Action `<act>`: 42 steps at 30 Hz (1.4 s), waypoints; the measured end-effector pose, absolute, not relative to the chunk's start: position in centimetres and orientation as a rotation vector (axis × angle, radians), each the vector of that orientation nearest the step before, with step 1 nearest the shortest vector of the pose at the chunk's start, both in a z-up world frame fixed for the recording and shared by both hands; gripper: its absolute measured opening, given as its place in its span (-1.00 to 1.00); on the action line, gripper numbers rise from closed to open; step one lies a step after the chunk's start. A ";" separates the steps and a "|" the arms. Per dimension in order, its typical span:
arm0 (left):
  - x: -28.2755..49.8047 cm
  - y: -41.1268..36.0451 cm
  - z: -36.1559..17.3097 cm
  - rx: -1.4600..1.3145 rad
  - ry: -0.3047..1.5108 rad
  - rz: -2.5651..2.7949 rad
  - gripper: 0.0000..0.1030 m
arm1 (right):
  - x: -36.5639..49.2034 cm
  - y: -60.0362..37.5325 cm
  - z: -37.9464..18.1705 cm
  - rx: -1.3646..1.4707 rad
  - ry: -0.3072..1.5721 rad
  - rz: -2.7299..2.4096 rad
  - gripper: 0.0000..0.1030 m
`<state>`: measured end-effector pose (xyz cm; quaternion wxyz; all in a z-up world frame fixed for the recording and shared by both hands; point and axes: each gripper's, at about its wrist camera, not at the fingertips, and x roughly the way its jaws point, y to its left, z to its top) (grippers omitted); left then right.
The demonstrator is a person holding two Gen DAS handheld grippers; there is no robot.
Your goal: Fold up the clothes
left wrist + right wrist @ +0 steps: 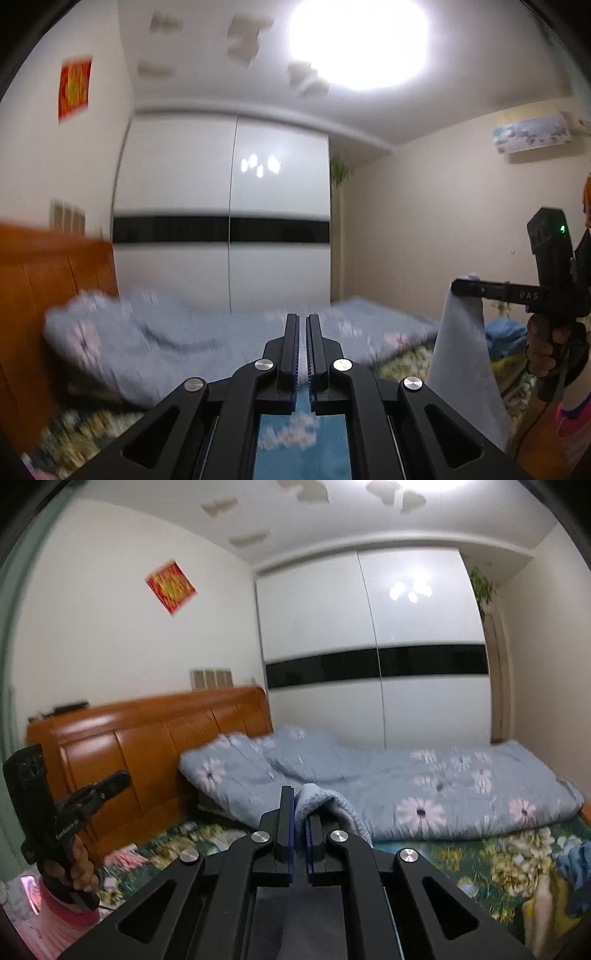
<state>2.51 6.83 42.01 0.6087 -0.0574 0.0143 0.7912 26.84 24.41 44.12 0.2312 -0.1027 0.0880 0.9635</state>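
From the left wrist, your left gripper (302,321) is clenching shut, seemingly empty; from the right wrist, your right gripper (300,805) is pinching the pale blue garment (332,808) above the bed's (480,853) near edge; folding is barely starting.

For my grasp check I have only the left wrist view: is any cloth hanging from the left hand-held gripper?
Observer: From the right wrist view, the left hand-held gripper looks shut, and no cloth shows on its fingers.
Operator: How does the right one hold its cloth?
Observer: Up close, the right hand-held gripper is shut on the light blue cloth, which bunches over one finger.
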 end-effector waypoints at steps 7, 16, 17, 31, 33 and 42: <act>-2.8 13.3 31.3 -0.487 0.101 1.785 -0.92 | 20.8 31.9 34.4 -0.580 0.401 2.507 -0.92; 0.0 17.4 21.6 -0.718 0.192 1.646 -0.92 | 23.7 36.9 27.0 -0.711 0.523 2.392 -0.92; 0.8 17.5 20.6 -0.737 0.190 1.608 -0.91 | 24.1 37.3 26.8 -0.707 0.546 2.384 -0.92; 14.9 21.8 10.9 -0.778 0.595 1.305 -0.15 | 25.6 38.3 26.0 -0.705 0.597 2.376 -0.92; 15.0 22.1 10.2 -0.796 0.613 1.311 -0.14 | 26.0 38.4 25.7 -0.709 0.610 2.369 -0.91; 15.3 22.5 8.5 -0.885 0.658 1.350 -0.96 | 27.6 37.7 24.3 -0.723 0.642 2.346 -0.91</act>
